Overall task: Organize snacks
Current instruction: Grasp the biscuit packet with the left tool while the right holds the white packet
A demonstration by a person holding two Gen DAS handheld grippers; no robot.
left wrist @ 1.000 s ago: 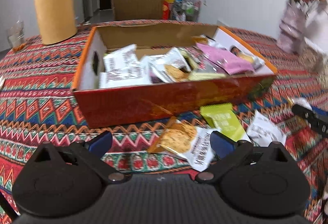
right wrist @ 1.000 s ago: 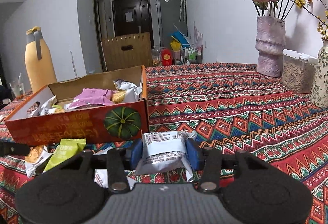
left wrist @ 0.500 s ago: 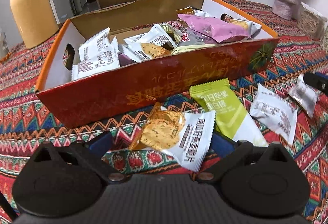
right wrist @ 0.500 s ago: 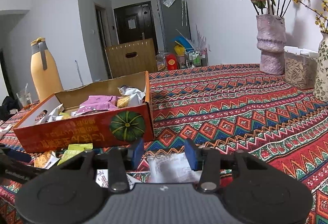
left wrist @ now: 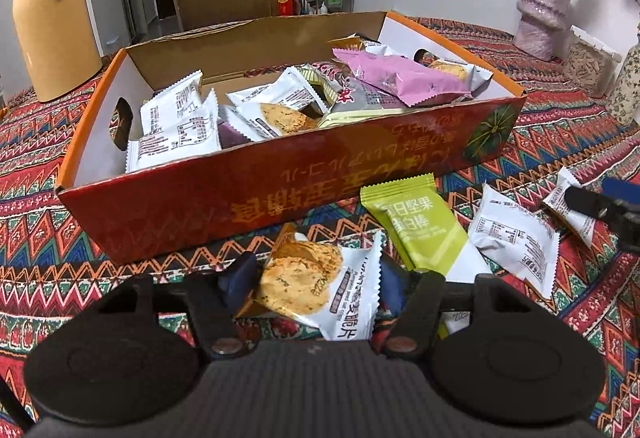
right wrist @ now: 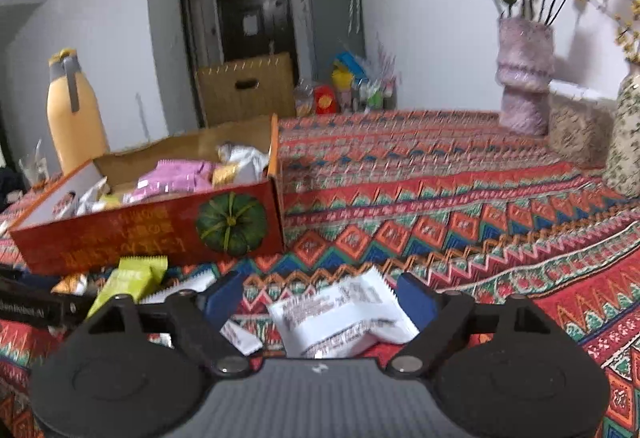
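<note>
An open orange-red cardboard box (left wrist: 280,197) holds several snack packets. Just in front of it my left gripper (left wrist: 314,274) is closing, and its blue pads touch both sides of a white cracker packet (left wrist: 304,286). A green nut bar (left wrist: 416,226) and a white packet (left wrist: 516,238) lie on the cloth to the right. In the right wrist view the box (right wrist: 140,234) stands at the left. My right gripper (right wrist: 320,290) is opening. A crumpled white packet (right wrist: 344,314) lies on the cloth between its pads, free of both.
A yellow thermos jug (left wrist: 52,17) stands behind the box at the left. A pink vase (right wrist: 524,77) with flowers, a seed container (left wrist: 588,65) and a second vase (right wrist: 628,141) line the right side. The patterned cloth (right wrist: 440,177) stretches right of the box.
My left gripper came closer to the cracker packet and its jaws closed in on it. My right gripper let go of the white packet, which dropped onto the cloth, and its jaws spread.
</note>
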